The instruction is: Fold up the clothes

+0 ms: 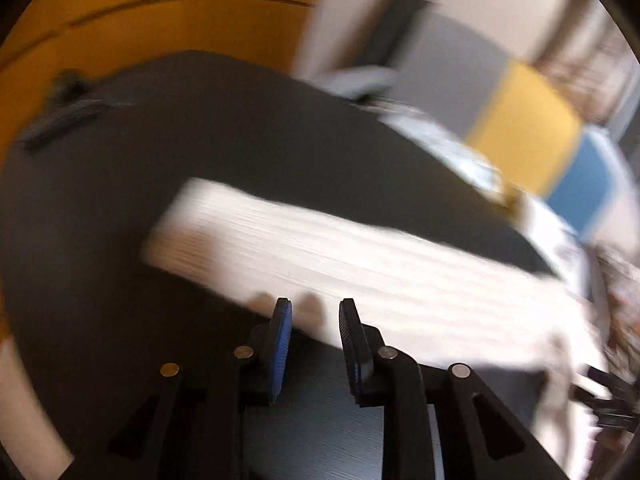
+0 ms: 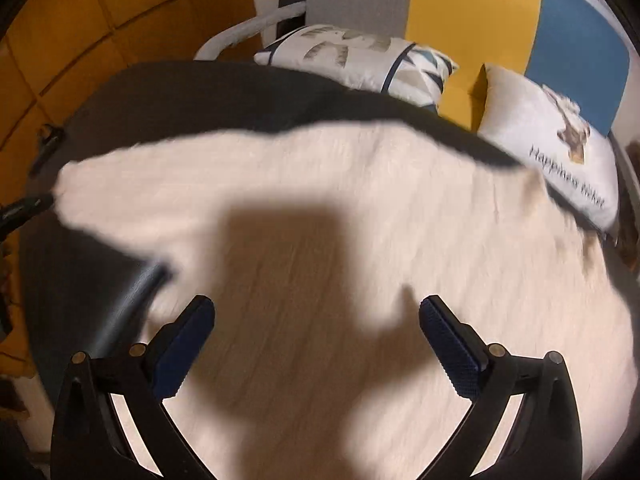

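my right claw [image 2: 316, 340] hangs wide over the cream garment [image 2: 360, 208], left claw [image 1: 315, 332] narrow and empty, so i'd pinch an edge cleanly.

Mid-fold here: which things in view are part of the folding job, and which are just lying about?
Part of the job:
- cream ribbed knit garment, spread on the dark round table
- left gripper, fingers slightly apart
- right gripper, fingers wide apart

Lying about:
- white cushion with "Happiness" lettering
- white patterned cushion
- small dark object at the table's far edge
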`<state>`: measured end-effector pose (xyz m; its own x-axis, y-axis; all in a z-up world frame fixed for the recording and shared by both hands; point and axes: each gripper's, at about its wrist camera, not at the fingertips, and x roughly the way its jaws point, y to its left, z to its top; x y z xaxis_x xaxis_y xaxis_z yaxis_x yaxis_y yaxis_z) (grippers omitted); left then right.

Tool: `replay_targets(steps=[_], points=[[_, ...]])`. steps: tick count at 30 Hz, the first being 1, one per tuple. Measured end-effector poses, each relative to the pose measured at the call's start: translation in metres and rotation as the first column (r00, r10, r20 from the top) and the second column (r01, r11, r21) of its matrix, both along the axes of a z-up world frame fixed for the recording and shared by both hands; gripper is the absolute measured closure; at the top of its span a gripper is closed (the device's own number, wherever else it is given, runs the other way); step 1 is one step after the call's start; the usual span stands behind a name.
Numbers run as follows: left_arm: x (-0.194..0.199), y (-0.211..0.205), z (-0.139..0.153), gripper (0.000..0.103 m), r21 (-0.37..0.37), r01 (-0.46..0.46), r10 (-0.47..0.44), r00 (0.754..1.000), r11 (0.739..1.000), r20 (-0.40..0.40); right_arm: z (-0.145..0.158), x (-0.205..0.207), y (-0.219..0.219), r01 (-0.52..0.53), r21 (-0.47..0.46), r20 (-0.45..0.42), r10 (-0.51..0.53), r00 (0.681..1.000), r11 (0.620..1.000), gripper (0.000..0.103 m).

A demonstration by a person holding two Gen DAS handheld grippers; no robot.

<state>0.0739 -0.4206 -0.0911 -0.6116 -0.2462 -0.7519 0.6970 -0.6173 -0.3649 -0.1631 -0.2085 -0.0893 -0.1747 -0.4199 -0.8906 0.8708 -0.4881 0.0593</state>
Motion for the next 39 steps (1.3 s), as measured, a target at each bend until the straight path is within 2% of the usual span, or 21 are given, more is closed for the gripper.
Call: replay_targets(steps=[2, 4, 5, 7, 9, 10, 11, 12, 15, 17, 19, 21, 24, 25, 27, 29, 34, 36, 39], points=[[-0.029, 0.040, 0.007, 0.079, 0.035, 0.179, -0.175, 0.981, 0.983, -0.088, -0.002, 0.022, 0.019, -0.010, 0.038, -0.032, 0.011, 0.999, 0.999, 0.000], [-0.062, 0.081, 0.013, 0.079, 0.066, 0.353, -0.338, 0.926, 0.933, -0.168, -0.005, 0.036, 0.034, 0.014, 0.071, -0.082, -0.009, 0.997, 0.997, 0.000], [-0.077, 0.097, 0.014, 0.079, 0.069, 0.407, -0.389, 0.903, 0.911, -0.184, -0.007, 0.039, 0.045, 0.035, 0.080, -0.090, -0.028, 0.996, 0.996, 0.000], [-0.111, 0.126, 0.013, 0.079, 0.072, 0.500, -0.482, 0.857, 0.863, -0.179, -0.010, 0.044, 0.067, 0.081, 0.094, -0.098, -0.072, 0.993, 0.992, 0.000], [-0.138, 0.144, 0.008, 0.079, 0.066, 0.541, -0.530, 0.838, 0.838, -0.132, -0.013, 0.043, 0.092, 0.142, 0.088, -0.090, -0.134, 0.987, 0.986, 0.000], [-0.153, 0.147, -0.001, 0.079, 0.075, 0.550, -0.546, 0.835, 0.832, -0.069, -0.014, 0.042, 0.102, 0.170, 0.082, -0.077, -0.164, 0.984, 0.982, 0.000], [-0.161, 0.148, -0.012, 0.080, 0.083, 0.534, -0.536, 0.844, 0.841, -0.002, -0.016, 0.042, 0.109, 0.189, 0.072, -0.058, -0.185, 0.981, 0.979, 0.000], [-0.164, 0.145, -0.016, 0.086, 0.080, 0.530, -0.532, 0.847, 0.845, 0.015, -0.018, 0.043, 0.115, 0.198, 0.059, -0.047, -0.195, 0.980, 0.978, 0.000], [-0.169, 0.135, -0.025, 0.090, 0.066, 0.524, -0.526, 0.849, 0.849, 0.036, -0.023, 0.048, 0.131, 0.210, 0.019, -0.031, -0.210, 0.977, 0.977, 0.000], [-0.163, 0.132, -0.023, 0.091, 0.089, 0.503, -0.507, 0.862, 0.860, 0.025, -0.023, 0.050, 0.136, 0.208, -0.002, -0.032, -0.208, 0.978, 0.978, 0.000], [-0.154, 0.141, -0.012, 0.082, 0.087, 0.492, -0.495, 0.869, 0.866, 0.015, -0.021, 0.051, 0.136, 0.206, 0.000, -0.031, -0.205, 0.978, 0.979, 0.000], [-0.147, 0.159, 0.003, 0.080, 0.038, 0.529, -0.529, 0.848, 0.848, -0.010, -0.015, 0.055, 0.132, 0.212, 0.008, -0.045, -0.212, 0.976, 0.977, 0.000], [-0.133, 0.197, 0.007, 0.080, -0.014, 0.614, -0.614, 0.789, 0.789, 0.016, -0.005, 0.070, 0.139, 0.184, -0.012, -0.053, -0.184, 0.981, 0.983, 0.000], [-0.130, 0.209, 0.004, 0.080, -0.032, 0.632, -0.629, 0.774, 0.774, 0.064, -0.004, 0.078, 0.143, 0.175, -0.009, -0.058, -0.175, 0.983, 0.985, 0.000], [-0.126, 0.223, -0.011, 0.080, -0.053, 0.632, -0.618, 0.769, 0.773, 0.165, -0.007, 0.092, 0.155, 0.175, 0.022, -0.075, -0.173, 0.982, 0.984, 0.000], [-0.119, 0.224, -0.017, 0.080, -0.081, 0.619, -0.605, 0.783, 0.781, 0.148, -0.014, 0.103, 0.171, 0.202, 0.055, -0.058, -0.199, 0.978, 0.978, 0.000], [-0.117, 0.225, -0.008, 0.080, -0.040, 0.564, -0.555, 0.821, 0.825, 0.131, -0.013, 0.108, 0.198, 0.255, 0.048, -0.058, -0.252, 0.966, 0.966, 0.000], [-0.110, 0.234, 0.007, 0.079, -0.071, 0.591, -0.586, 0.807, 0.804, 0.075, -0.012, 0.111, 0.209, 0.275, 0.043, -0.061, -0.272, 0.960, 0.961, 0.000], [-0.087, 0.252, 0.015, 0.079, -0.102, 0.614, -0.609, 0.789, 0.783, 0.077, -0.010, 0.114, 0.225, 0.305, 0.036, -0.064, -0.302, 0.951, 0.952, 0.000]])
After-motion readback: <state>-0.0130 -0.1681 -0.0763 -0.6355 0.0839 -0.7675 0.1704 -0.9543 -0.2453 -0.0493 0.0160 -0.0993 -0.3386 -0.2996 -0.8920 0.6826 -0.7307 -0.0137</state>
